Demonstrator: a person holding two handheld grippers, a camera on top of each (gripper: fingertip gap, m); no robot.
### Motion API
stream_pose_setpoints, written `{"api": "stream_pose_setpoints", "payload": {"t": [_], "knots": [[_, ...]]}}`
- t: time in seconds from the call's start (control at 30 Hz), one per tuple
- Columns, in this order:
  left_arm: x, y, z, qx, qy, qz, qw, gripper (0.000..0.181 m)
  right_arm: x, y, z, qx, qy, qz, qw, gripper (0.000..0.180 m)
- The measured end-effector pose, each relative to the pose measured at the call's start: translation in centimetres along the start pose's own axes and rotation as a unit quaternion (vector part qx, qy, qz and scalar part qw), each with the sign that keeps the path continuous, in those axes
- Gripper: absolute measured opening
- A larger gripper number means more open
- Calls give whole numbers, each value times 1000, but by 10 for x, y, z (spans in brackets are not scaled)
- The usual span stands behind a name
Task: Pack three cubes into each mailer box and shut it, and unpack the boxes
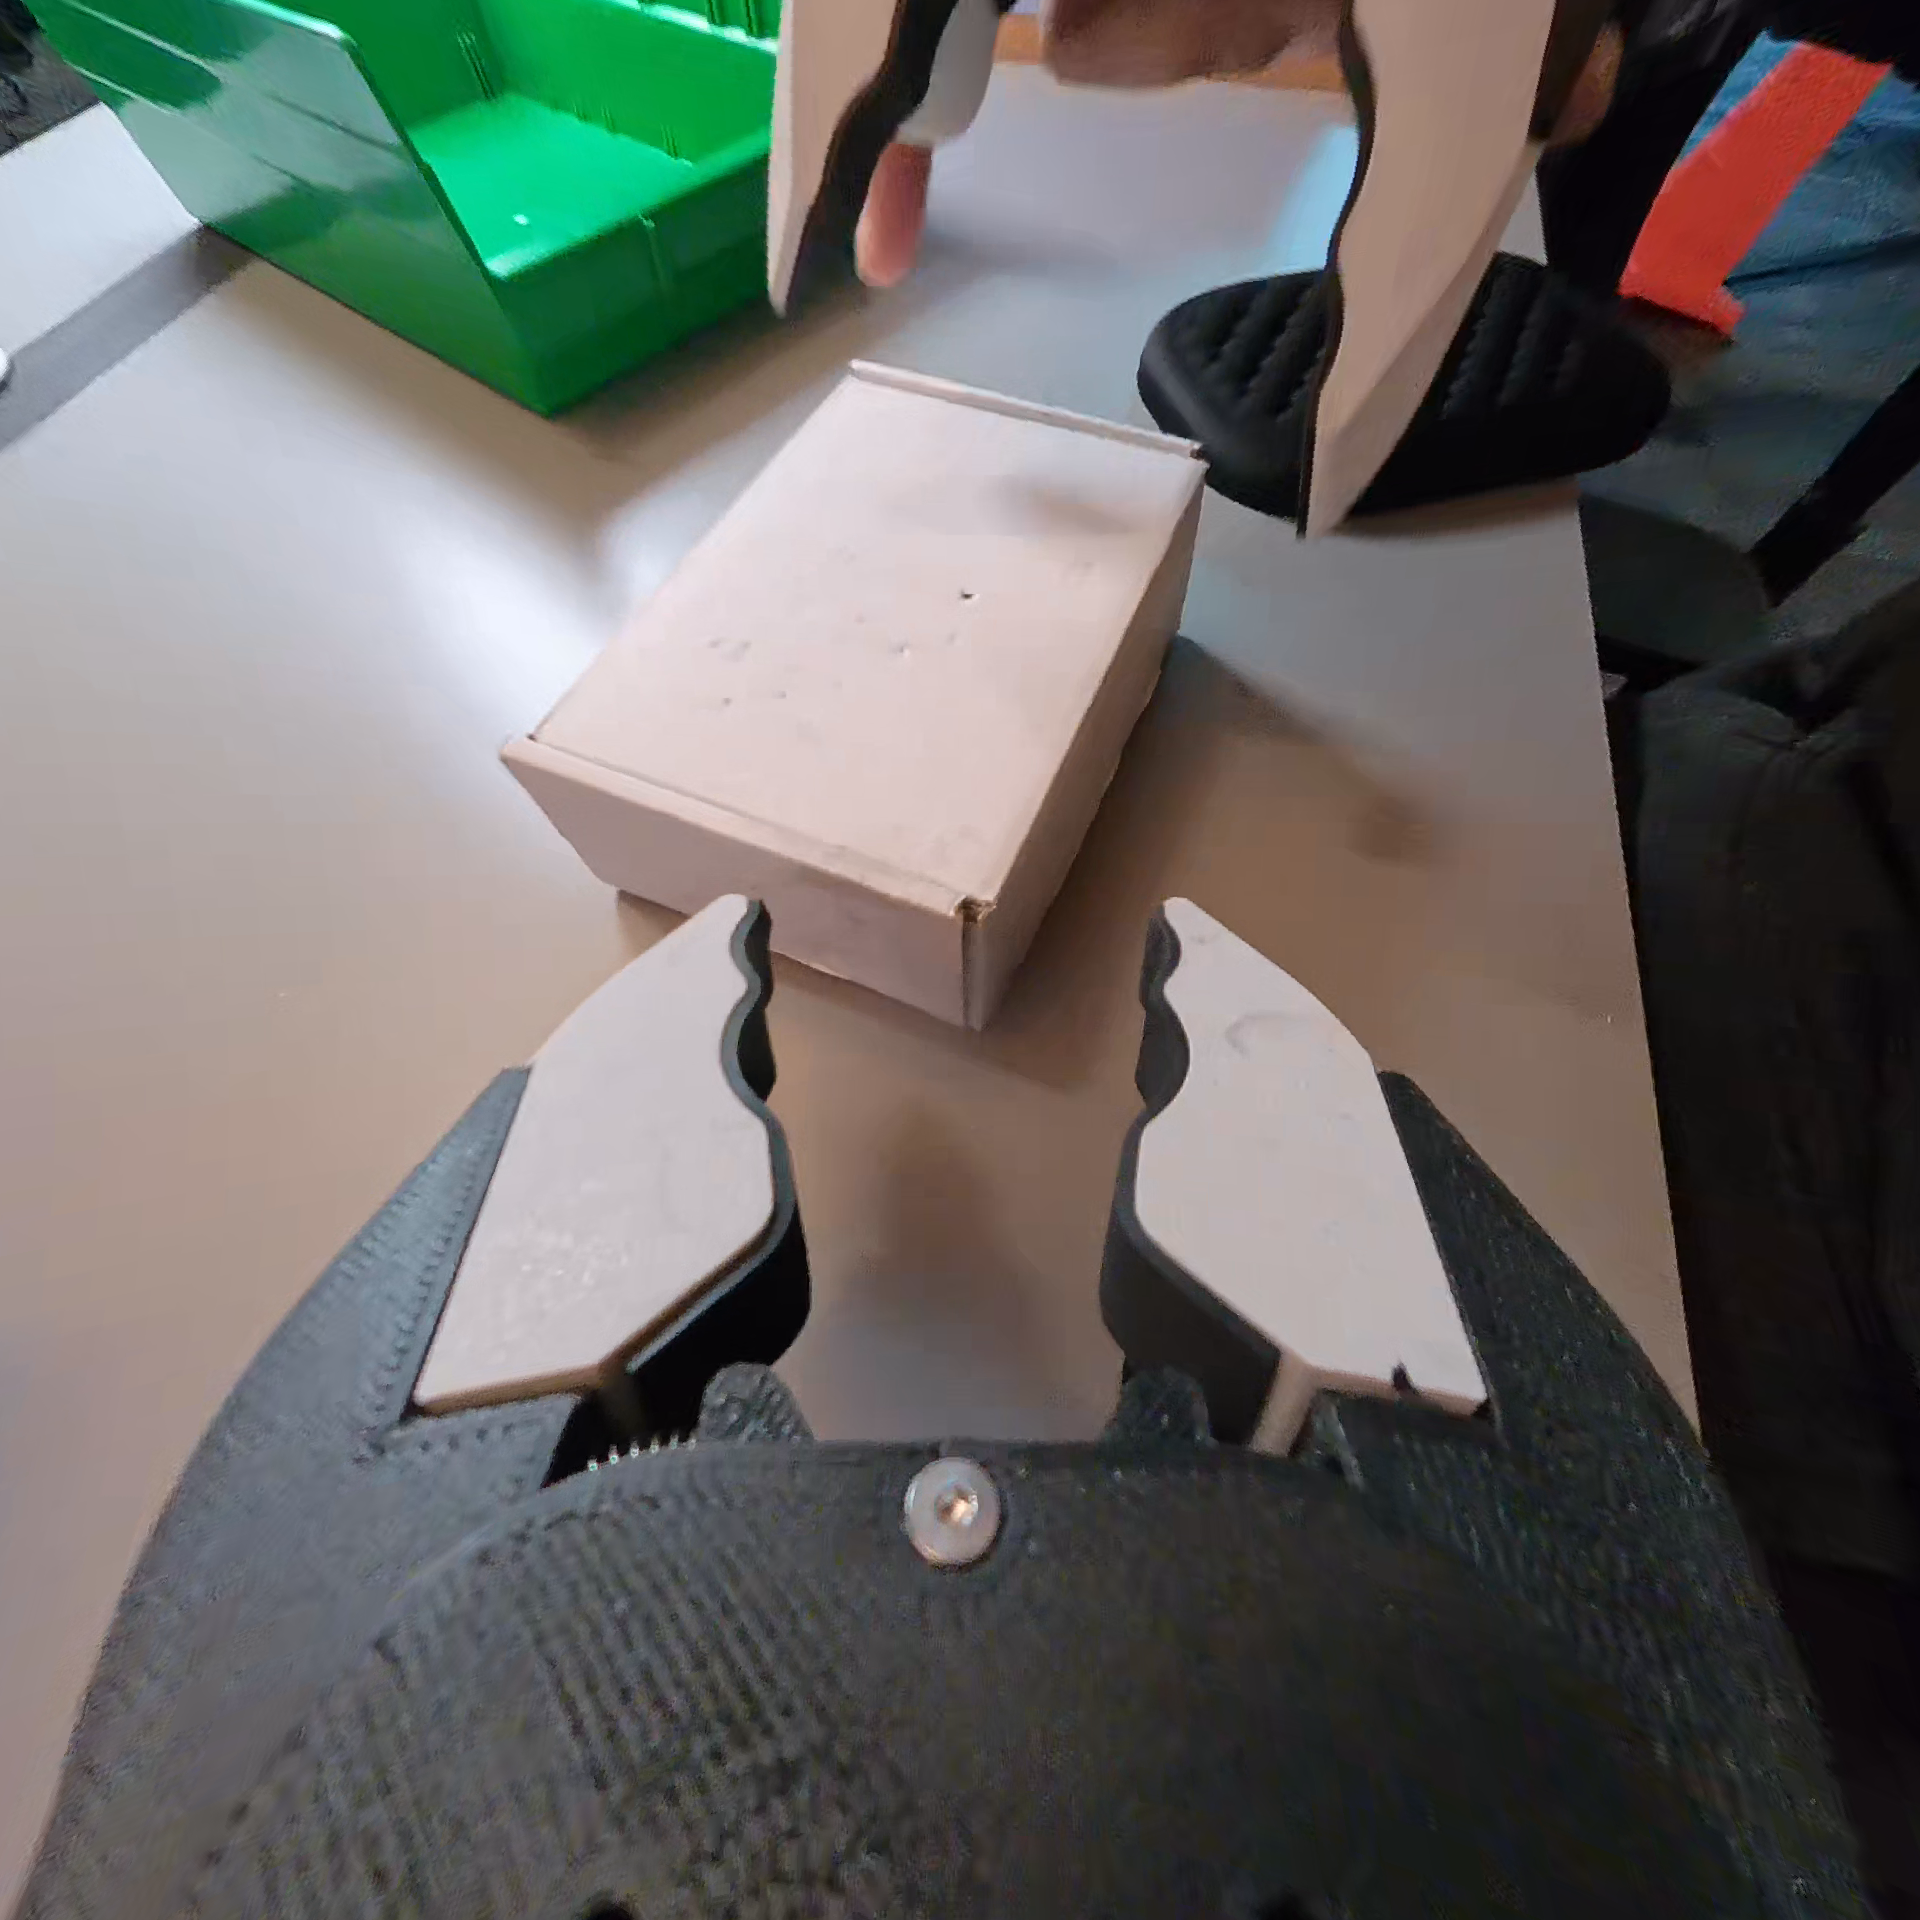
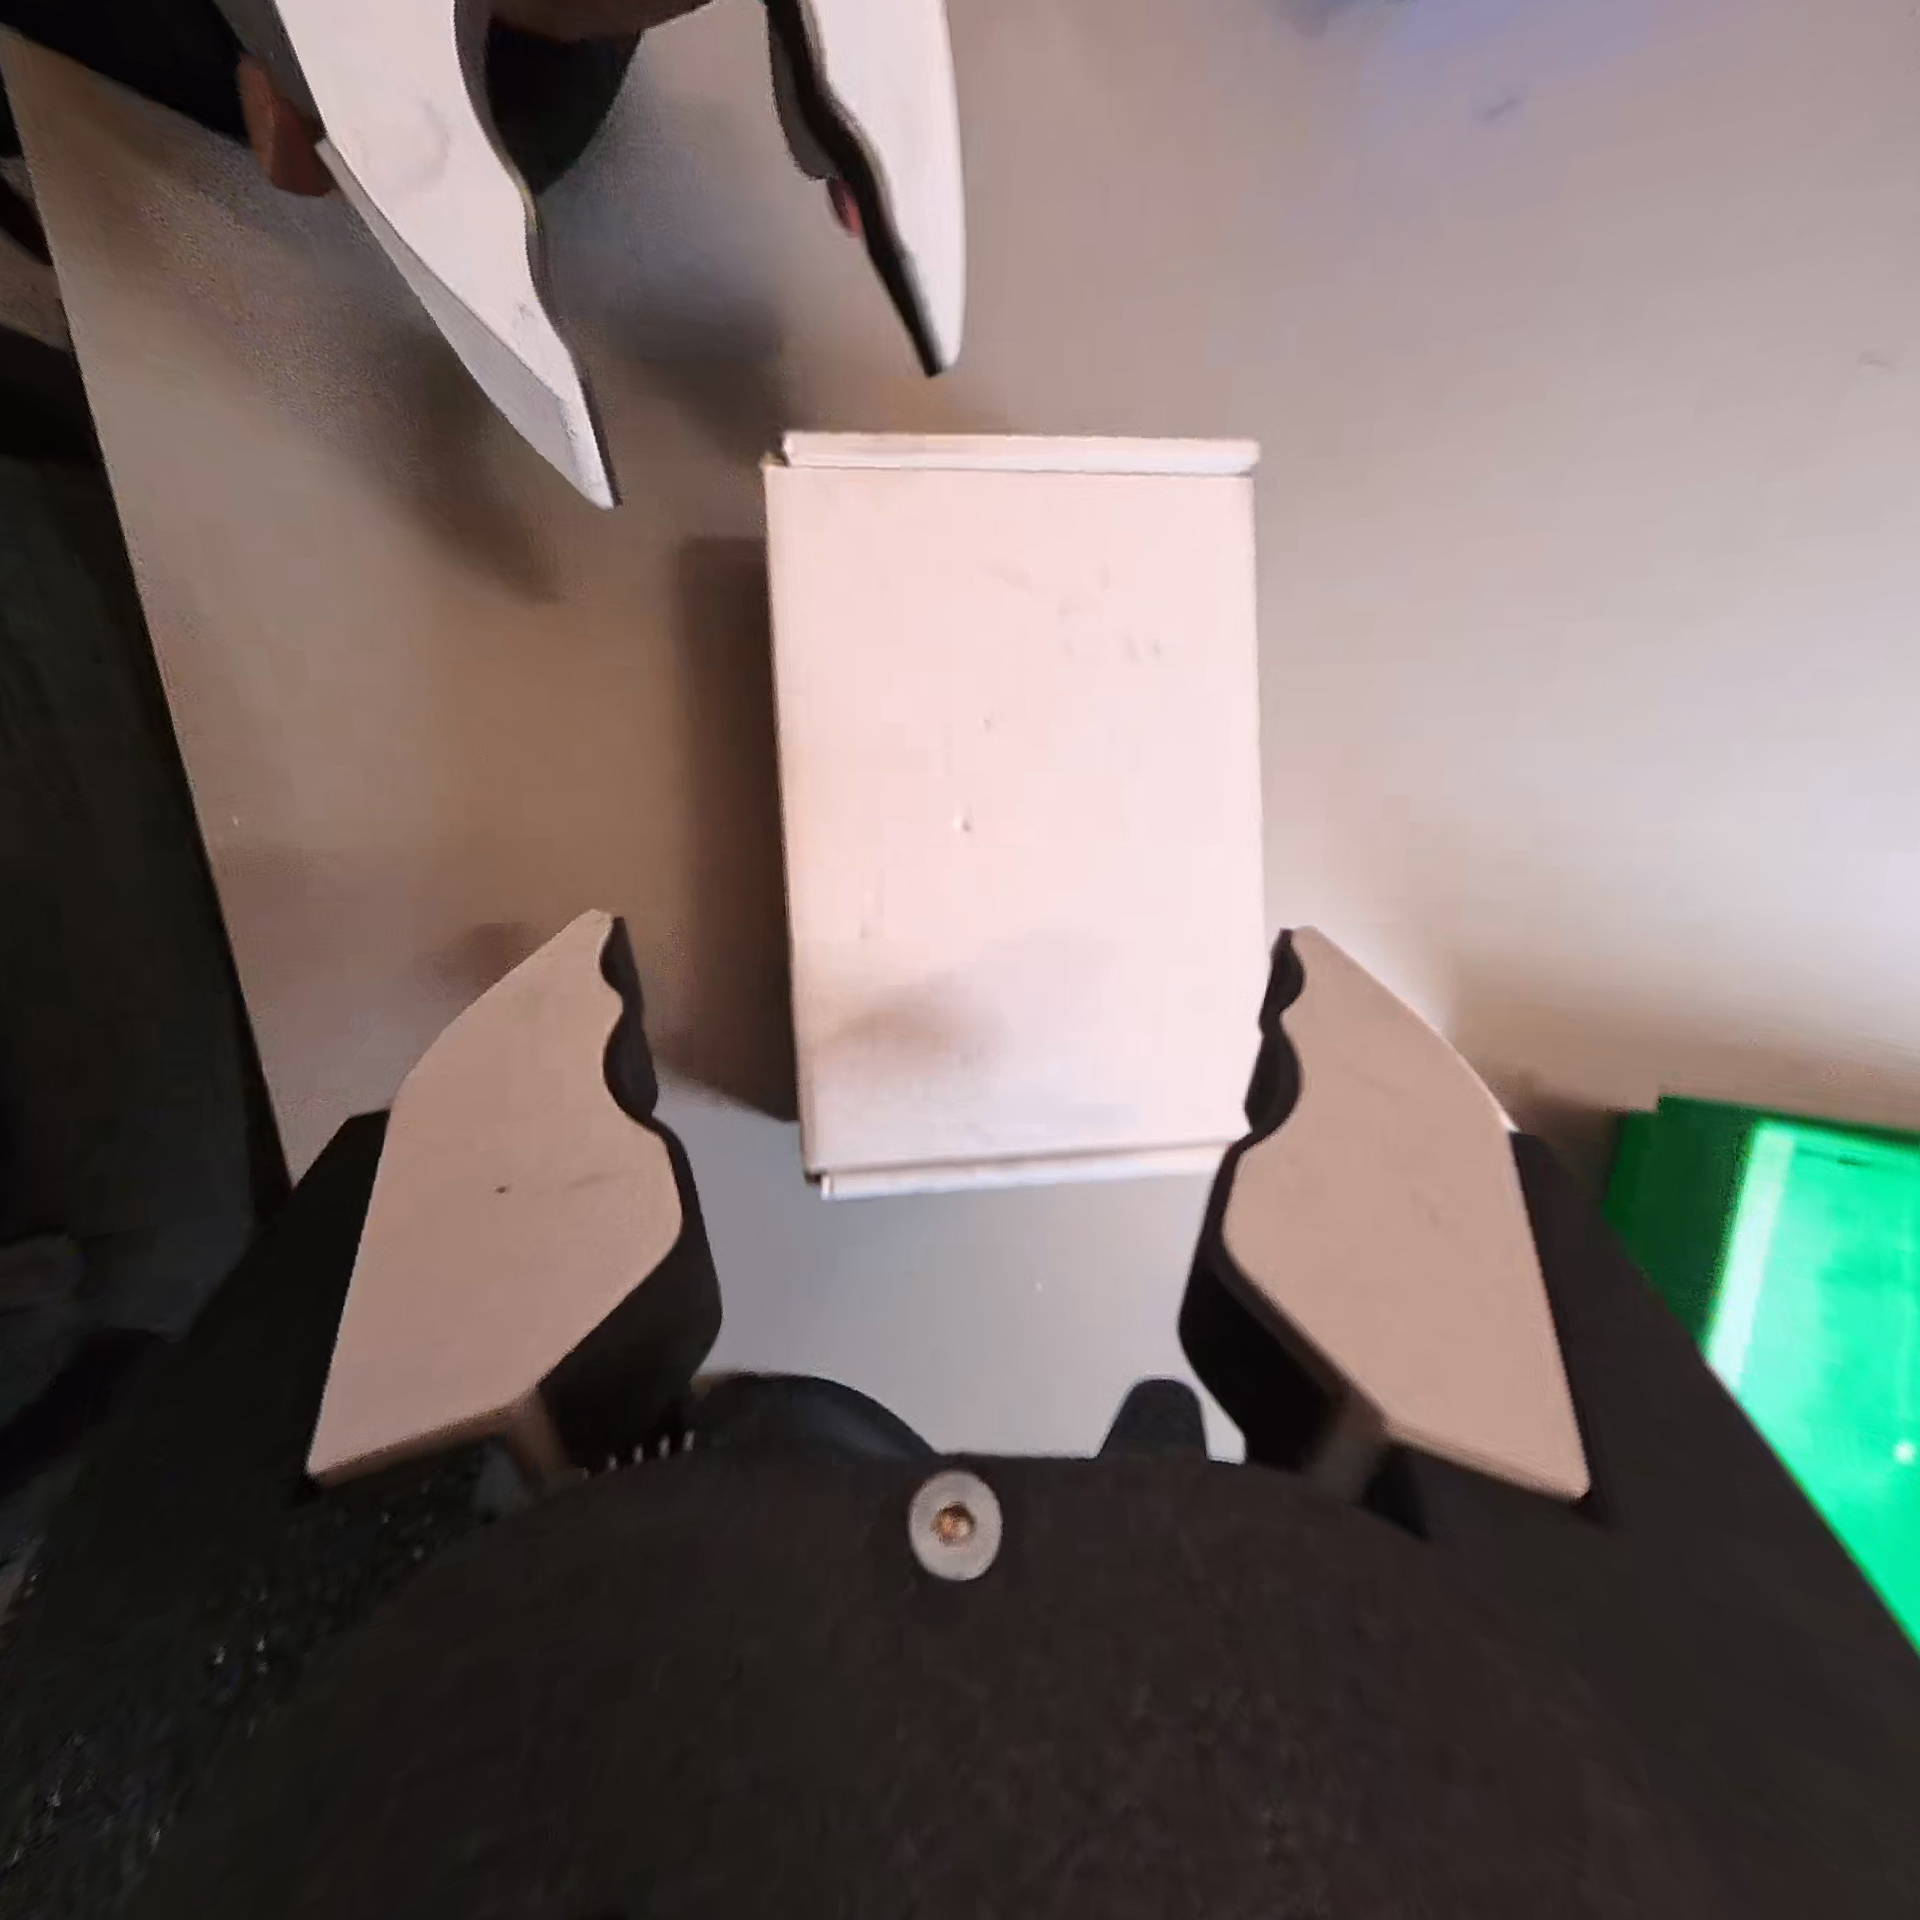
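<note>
A white cardboard mailer box (image 1: 883,675) lies shut on the grey table (image 1: 260,831); its contents are hidden and no cubes show. My left gripper (image 1: 961,920) is open and empty, its fingertips just short of the box's near end. My right gripper (image 1: 1044,416) is open and empty, held above the box's far end. In the right wrist view the box (image 2: 1018,779) lies lengthwise, and my right gripper (image 2: 954,930) is open with a finger on either side of the box's near end, seemingly above it. The left gripper (image 2: 769,431) shows open beyond the far end.
An open green plastic bin (image 1: 468,208) stands at the back left of the table and also shows in the right wrist view (image 2: 1818,1299). A black round seat (image 1: 1403,384) sits past the table's right edge (image 1: 1621,831). Dark floor lies beyond.
</note>
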State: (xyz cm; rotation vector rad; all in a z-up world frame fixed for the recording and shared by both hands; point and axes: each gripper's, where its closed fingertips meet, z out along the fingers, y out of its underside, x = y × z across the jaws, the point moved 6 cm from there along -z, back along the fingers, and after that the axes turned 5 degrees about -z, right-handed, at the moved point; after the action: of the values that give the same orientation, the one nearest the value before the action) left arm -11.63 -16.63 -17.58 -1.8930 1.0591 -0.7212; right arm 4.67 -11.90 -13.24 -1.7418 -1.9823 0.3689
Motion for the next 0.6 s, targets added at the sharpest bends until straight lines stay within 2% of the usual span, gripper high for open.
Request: {"api": "stream_pose_setpoints", "payload": {"t": [0.03,0.13,0.33,0.5,0.6], "knots": [[0,0,-2,9,-1,1,1000,68,0,-5,8,-19,-3,-10,1000,116],[-3,-3,-7,44,1,-11,999,66,8,-14,30,-78,-6,-45,996,123],[-5,-6,-15,77,1,-21,997,67,16,-12,66,-141,-46,-82,985,122],[-4,-7,-18,84,-6,-15,996,70,16,-8,62,-148,-52,-133,979,121],[-4,-6,-18,83,-1,-23,996,72,21,-5,43,-133,-55,-135,980,121]]}}
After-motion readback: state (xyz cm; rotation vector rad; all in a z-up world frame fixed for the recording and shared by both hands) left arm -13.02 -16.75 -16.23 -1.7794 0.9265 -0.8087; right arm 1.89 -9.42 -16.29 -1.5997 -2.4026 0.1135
